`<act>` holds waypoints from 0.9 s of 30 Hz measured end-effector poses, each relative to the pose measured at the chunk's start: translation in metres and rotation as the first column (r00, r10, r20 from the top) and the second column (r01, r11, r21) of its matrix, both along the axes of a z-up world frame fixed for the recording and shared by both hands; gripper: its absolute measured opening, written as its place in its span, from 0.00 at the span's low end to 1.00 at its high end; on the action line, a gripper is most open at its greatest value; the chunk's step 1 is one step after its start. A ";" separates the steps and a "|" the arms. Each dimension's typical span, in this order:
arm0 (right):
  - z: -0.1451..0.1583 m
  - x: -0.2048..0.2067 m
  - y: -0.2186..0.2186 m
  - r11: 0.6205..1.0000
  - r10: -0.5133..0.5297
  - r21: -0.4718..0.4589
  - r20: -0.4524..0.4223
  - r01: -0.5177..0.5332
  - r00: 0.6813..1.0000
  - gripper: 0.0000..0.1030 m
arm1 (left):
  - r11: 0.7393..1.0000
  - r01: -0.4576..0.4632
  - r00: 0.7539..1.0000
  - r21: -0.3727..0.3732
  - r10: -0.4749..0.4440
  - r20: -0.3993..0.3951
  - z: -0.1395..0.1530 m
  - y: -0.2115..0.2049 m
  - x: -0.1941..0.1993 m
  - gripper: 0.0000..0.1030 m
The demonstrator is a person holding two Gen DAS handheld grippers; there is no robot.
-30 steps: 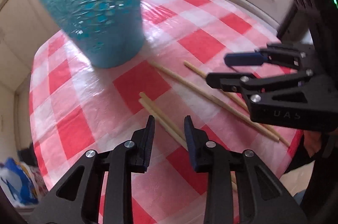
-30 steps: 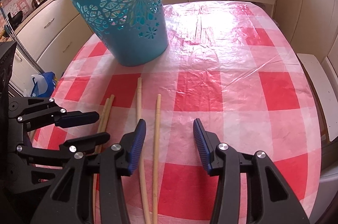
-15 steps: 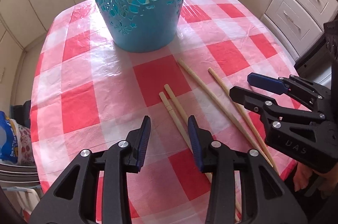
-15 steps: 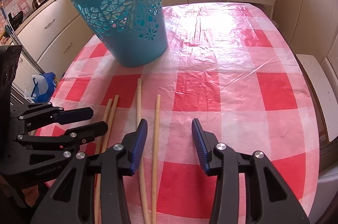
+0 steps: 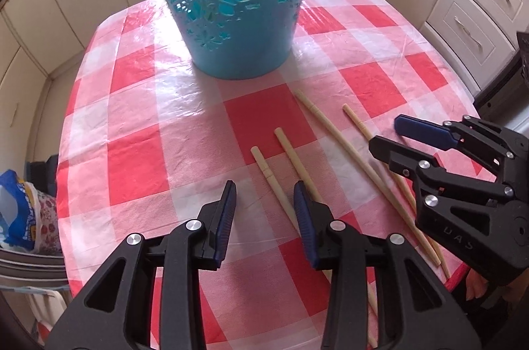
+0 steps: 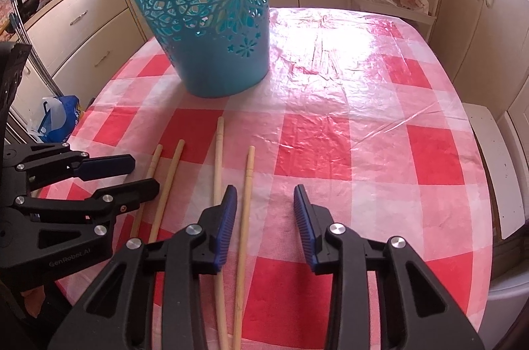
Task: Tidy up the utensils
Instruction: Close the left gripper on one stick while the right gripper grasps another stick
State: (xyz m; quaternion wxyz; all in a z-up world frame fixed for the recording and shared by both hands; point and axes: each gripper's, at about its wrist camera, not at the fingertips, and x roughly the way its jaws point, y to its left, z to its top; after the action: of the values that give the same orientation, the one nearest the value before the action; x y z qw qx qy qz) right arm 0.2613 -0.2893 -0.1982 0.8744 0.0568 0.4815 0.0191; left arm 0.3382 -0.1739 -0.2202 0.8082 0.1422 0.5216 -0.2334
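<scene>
Four chopsticks [image 6: 216, 158] flat on tablecloth [image 6: 363, 118], near blue basket [image 6: 211, 29]. Left gripper [image 5: 264, 201] narrow, empty, closing. Right gripper [image 6: 264, 204] likewise. Likely light, stiff, slick, prone to rolling; best pinched mid-shaft.

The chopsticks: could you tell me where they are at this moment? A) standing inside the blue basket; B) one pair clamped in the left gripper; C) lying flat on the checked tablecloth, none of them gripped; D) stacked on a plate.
C: all four chopsticks lie flat on the checked tablecloth in front of the blue basket, and both the left gripper and the right gripper are open with nothing held.
</scene>
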 end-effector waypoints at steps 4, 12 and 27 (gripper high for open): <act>-0.001 -0.001 0.008 0.999 0.032 -0.038 0.005 -0.032 0.999 0.23 | 0.999 0.037 0.999 -0.002 -0.037 0.012 0.000 -0.006 -0.004 0.18; -0.001 0.000 0.004 0.999 0.043 0.027 -0.018 -0.042 0.999 0.06 | 0.997 0.009 0.999 -0.072 -0.012 -0.039 0.001 -0.002 -0.001 0.05; -0.002 0.007 0.012 0.996 0.086 -0.017 -0.024 -0.086 0.996 0.06 | 0.999 0.003 1.000 -0.047 -0.003 -0.018 -0.001 -0.009 0.001 0.06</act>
State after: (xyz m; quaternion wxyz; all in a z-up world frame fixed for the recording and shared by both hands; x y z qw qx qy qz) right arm 0.2680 -0.2776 -0.1997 0.8677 0.0286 0.4936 0.0517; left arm 0.3392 -0.1831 -0.2213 0.8062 0.1218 0.5231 -0.2481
